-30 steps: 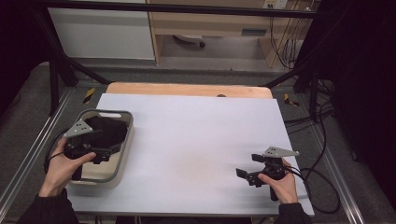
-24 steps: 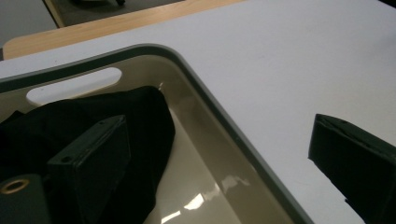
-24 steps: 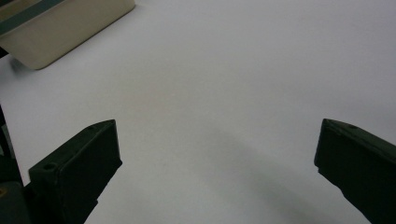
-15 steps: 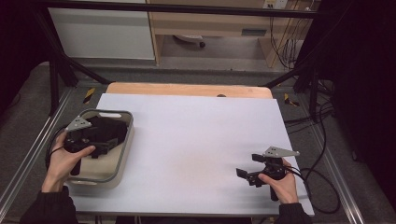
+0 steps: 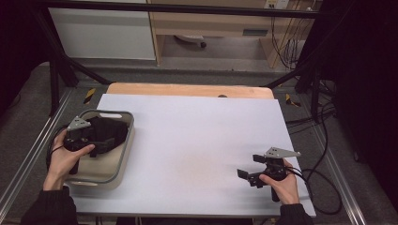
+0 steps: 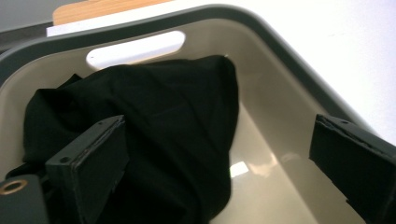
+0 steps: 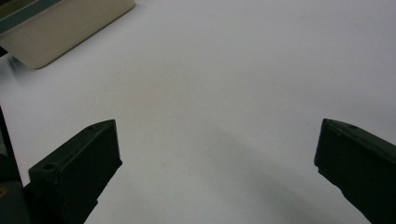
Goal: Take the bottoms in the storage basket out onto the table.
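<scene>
black crumpled cloth (image 6: 154, 135) lies heaped inside a beige plastic tub with a dark grey rim and a slot handle (image 6: 289, 70), which sits at the left edge of the white table sheet (image 5: 197, 140). in the high view the cloth (image 5: 110, 131) fills the far half of the tub (image 5: 123, 154), while the near half shows bare beige floor. the left gripper (image 5: 101, 143), held in the person's left hand (image 5: 65, 157), hangs over the tub with its jaws pointed at the cloth. in the left gripper view that gripper (image 6: 219, 163) is released, jaws spread wide: one jaw stands in front of the cloth's near fold, the other stands over the tub's inner wall, and whether the first jaw touches the fabric cannot be told. nothing is clamped between them.

the right gripper (image 5: 248, 176) rests low over the near right part of the sheet, well apart from the tub, gripped by the right hand (image 5: 281, 185). in the right gripper view it (image 7: 217, 163) is also released, jaws wide apart over bare white sheet (image 7: 233, 70), with a corner of the tub (image 7: 70, 23) at the top left.
</scene>
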`<state>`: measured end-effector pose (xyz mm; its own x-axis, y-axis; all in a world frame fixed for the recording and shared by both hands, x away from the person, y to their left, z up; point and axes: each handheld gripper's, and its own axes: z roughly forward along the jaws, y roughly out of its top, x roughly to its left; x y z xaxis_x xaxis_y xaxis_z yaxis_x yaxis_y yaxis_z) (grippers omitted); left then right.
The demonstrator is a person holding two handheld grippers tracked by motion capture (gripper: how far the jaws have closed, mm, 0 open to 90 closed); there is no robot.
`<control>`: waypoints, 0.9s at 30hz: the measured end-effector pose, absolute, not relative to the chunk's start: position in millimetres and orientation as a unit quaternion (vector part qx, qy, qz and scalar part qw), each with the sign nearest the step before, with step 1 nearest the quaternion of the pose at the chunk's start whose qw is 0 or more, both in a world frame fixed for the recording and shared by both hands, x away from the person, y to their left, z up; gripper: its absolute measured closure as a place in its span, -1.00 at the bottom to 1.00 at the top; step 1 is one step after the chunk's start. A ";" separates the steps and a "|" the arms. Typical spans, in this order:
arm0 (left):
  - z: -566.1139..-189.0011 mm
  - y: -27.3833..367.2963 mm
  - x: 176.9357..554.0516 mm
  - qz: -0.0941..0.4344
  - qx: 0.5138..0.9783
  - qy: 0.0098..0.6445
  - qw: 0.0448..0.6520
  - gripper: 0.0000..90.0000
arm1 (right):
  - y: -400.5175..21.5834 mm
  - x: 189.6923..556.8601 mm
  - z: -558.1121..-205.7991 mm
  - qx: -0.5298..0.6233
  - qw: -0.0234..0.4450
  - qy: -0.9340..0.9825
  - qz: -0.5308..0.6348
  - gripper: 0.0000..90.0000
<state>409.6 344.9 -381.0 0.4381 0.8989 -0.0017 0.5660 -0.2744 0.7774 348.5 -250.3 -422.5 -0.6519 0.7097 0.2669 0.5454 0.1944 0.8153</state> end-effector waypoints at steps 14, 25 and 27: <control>-401.7 353.1 420.2 0.238 0.764 0.497 0.335 -0.89 | -250.0 348.7 -423.2 0.408 0.084 0.770 0.483 -0.98; -414.3 354.0 425.4 0.248 0.762 0.508 0.316 -0.73 | -249.9 348.7 -423.3 0.408 0.084 0.771 0.482 -0.98; -415.9 354.1 426.0 0.247 0.763 0.509 0.313 -0.70 | -250.1 348.7 -423.2 0.407 0.085 0.770 0.483 -0.98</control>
